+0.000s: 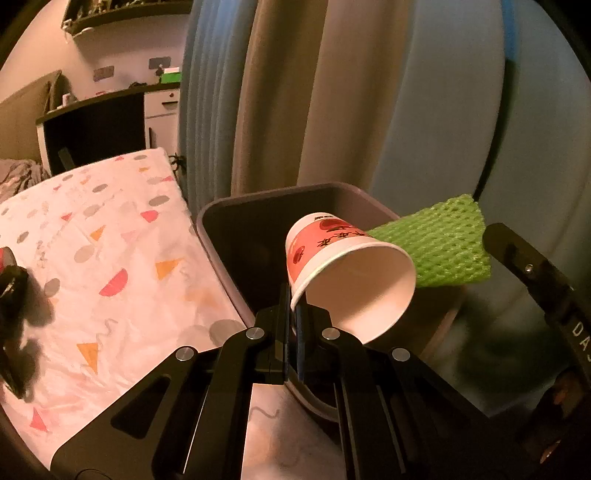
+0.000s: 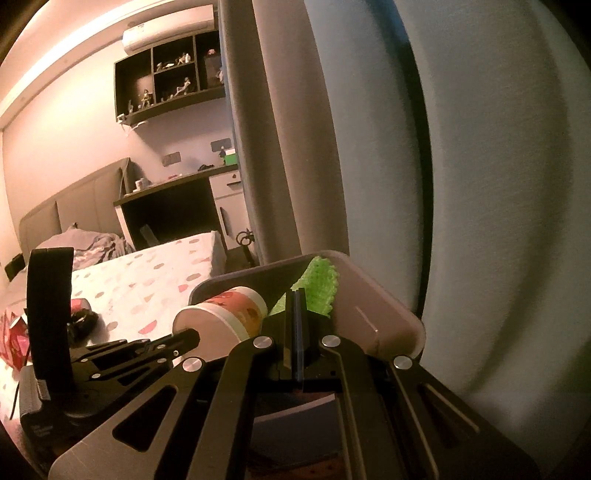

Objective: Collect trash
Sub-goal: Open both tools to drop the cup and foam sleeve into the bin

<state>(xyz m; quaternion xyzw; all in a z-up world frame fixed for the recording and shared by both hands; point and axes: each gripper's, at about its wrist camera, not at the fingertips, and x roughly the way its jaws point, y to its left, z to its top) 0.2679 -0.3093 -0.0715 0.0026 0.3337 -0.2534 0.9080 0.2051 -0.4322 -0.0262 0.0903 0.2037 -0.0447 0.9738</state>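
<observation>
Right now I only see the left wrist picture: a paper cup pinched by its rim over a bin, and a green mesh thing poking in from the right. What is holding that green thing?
Observer: The right gripper. Its two fingers are shut on the edge of the green foam net.
Operator: Is there other trash I can't see?
Observer: Yes, what looks like a crumpled red wrapper lies on the bed sheet, far left.
Operator: What's above the wall shelf?
Observer: A white air conditioner, mounted near the ceiling.
</observation>
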